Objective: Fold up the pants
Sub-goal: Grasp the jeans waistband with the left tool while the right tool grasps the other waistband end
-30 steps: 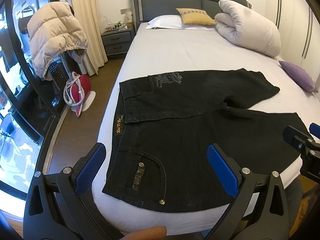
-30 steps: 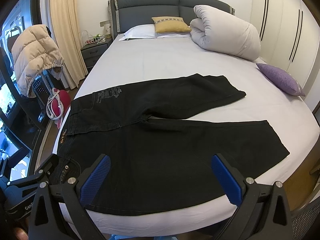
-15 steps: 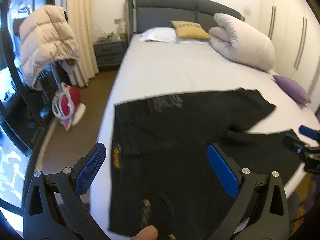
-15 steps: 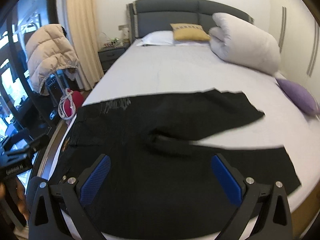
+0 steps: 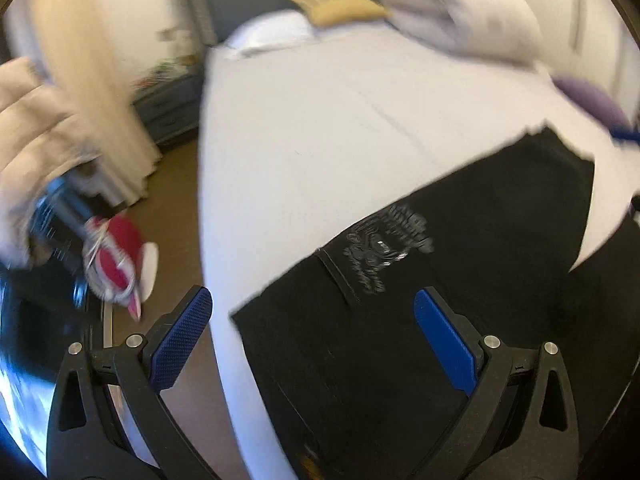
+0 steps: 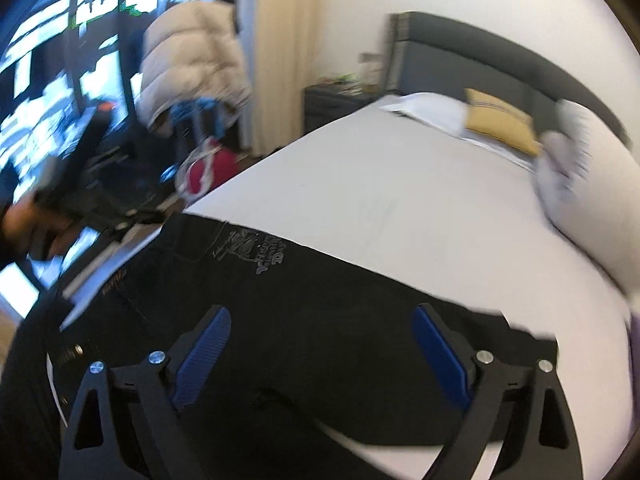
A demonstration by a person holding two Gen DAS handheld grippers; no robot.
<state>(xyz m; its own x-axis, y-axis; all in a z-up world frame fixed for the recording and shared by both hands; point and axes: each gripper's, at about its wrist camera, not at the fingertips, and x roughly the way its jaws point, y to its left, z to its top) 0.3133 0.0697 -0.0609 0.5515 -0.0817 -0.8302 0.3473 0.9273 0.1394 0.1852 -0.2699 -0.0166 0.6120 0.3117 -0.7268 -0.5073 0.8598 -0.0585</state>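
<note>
Black pants (image 5: 460,280) lie spread flat on the white bed (image 5: 320,120), waistband toward the bed's left edge, a grey print near the far hip. They also show in the right wrist view (image 6: 340,312). My left gripper (image 5: 316,340) is open and empty above the far waistband corner. My right gripper (image 6: 324,348) is open and empty above the far leg and crotch area. Both views are motion-blurred. The left gripper shows blurred at the left of the right wrist view (image 6: 72,176).
A grey headboard (image 6: 500,60), pillows (image 5: 332,8) and a rolled duvet (image 5: 460,12) are at the bed's far end. A purple cushion (image 5: 592,96) lies at right. A beige jacket (image 6: 192,56), red bag (image 5: 116,264) and nightstand (image 5: 168,100) stand left of the bed.
Both grippers have swung forward over the pants toward the far side, the right one turning left. Both stay open and empty. The pants have not moved.
</note>
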